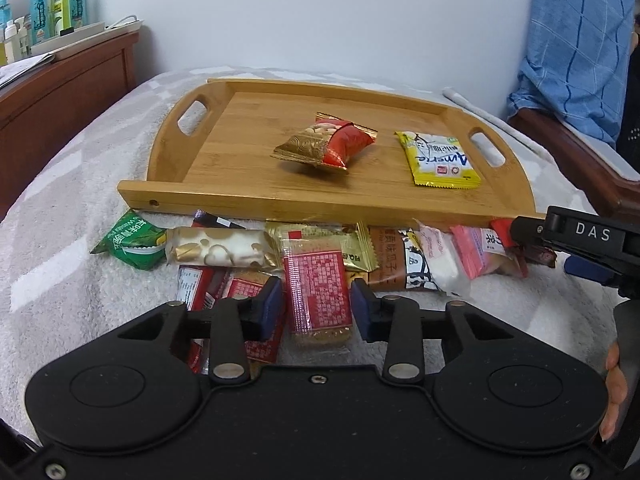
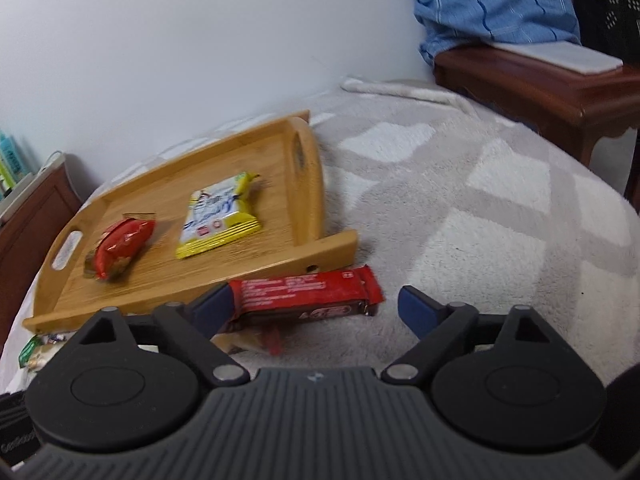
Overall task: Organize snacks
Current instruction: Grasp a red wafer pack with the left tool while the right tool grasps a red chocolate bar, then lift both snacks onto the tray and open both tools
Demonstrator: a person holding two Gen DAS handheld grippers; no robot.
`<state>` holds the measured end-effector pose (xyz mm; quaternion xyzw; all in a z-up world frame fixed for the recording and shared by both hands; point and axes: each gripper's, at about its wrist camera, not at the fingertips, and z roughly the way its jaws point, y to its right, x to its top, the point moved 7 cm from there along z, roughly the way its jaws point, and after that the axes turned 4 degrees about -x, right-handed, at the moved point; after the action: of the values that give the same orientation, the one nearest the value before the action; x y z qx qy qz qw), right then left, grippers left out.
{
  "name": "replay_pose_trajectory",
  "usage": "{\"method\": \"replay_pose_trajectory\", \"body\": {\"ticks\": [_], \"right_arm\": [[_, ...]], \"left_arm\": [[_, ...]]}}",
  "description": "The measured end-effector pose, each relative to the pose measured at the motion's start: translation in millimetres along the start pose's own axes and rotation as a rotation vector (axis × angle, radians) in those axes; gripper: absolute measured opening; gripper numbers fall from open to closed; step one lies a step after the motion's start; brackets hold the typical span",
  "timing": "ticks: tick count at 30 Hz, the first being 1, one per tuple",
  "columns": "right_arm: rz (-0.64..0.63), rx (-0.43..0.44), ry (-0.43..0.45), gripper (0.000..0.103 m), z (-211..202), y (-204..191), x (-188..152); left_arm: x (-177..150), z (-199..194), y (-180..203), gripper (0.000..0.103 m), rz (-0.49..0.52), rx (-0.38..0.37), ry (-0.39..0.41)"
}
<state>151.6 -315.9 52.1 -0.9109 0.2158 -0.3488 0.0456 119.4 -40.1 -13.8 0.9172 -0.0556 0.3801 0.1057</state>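
Two snacks already on the wooden tray [image 1: 192, 168]: a red-and-gold packet [image 1: 324, 140] near its middle and a yellow sachet [image 1: 438, 158] toward its right handle. The rest strewn on the blanket-covered bed [image 1: 80, 280] just in front of the tray's near rim. Left gripper [image 1: 316, 312] open, jaws either side of the pink-red packet [image 1: 320, 300], not yet pinching it. Right gripper [image 2: 316, 308] open too, spread wide around the red chocolate bar [image 2: 308, 296] beside the tray's front right corner, its left pad at the bar's end, the other well clear. Probably best to centre each gripper over its packet's narrow width, press slightly into the soft blanket, close gently on the wrapper alone without catching neighbours underneath, then lift clear of the rim before setting down on bare wood beside the two already there.
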Motion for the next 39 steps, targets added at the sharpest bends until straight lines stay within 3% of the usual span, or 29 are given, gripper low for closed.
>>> {"method": "replay_pose_trajectory", "body": {"ticks": [7,9,11,13,15,25,39], "right_arm": [[-0.009,0.008,-0.016,0.098,8.1,-2.0,1.5],[-0.027,0.019,-0.021,0.084,8.0,-5.7,0.7],[-0.036,0.029,-0.016,0.076,5.7,-8.5,-0.4],[-0.043,0.028,-0.011,0.070,3.3,-9.1,-1.8],[-0.041,0.024,-0.006,0.069,0.7,-8.1,-2.6],[-0.100,0.003,0.067,0.068,-16.8,-13.7,-4.5],[-0.127,0.059,0.137,0.068,-28.2,-24.7,16.9]], "left_arm": [[0.6,4.4,3.1,0.040,0.028,0.008,0.013],[1.4,2.1,2.7,0.031,-0.002,-0.017,0.020],[2.2,-3.3,3.6,0.031,-0.060,-0.090,0.035],[1.0,-5.0,8.0,0.031,-0.026,-0.079,0.023],[-1.1,-5.2,11.0,0.031,0.021,-0.037,0.022],[-3.6,-6.8,10.5,0.031,-0.001,-0.056,0.010],[36.4,-17.4,1.2,0.031,0.012,-0.027,0.055]]}}
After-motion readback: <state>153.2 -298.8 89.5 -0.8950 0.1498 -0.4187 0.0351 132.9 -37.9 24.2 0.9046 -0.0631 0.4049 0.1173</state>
